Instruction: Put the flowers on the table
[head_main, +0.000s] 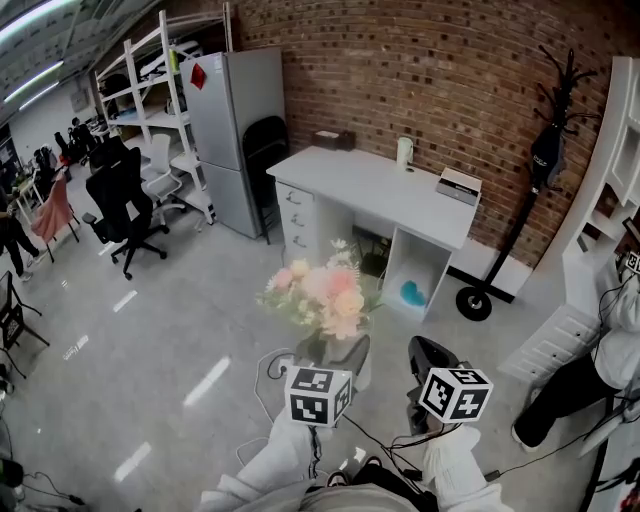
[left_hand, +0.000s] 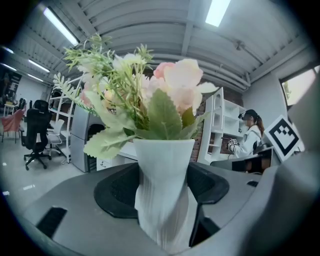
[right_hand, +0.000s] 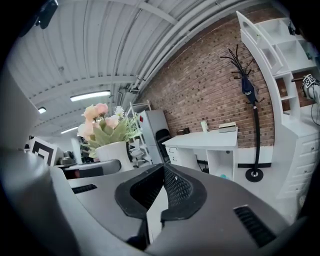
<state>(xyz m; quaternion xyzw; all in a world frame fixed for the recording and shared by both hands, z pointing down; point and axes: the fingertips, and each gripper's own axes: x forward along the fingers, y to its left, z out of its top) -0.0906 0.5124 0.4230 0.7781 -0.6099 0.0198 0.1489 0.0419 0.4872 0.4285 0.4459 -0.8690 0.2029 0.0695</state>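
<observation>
A bunch of pink and cream flowers (head_main: 325, 290) with green leaves stands in a ribbed white vase (left_hand: 165, 190). My left gripper (head_main: 335, 358) is shut on the vase, its dark pads pressing on both sides, and holds it upright in the air. My right gripper (head_main: 432, 352) hovers just to the right, shut with nothing between its jaws. In the right gripper view the flowers (right_hand: 107, 125) show to the left of that gripper (right_hand: 162, 172). The white table (head_main: 370, 185) stands ahead against the brick wall, some way off.
On the table are a cup (head_main: 404, 152) and a box (head_main: 460, 185). A grey fridge (head_main: 235, 130) and a black chair (head_main: 265, 150) stand left of it, a coat stand (head_main: 520, 230) to its right. A person (head_main: 600, 370) sits by white shelves (head_main: 610, 180).
</observation>
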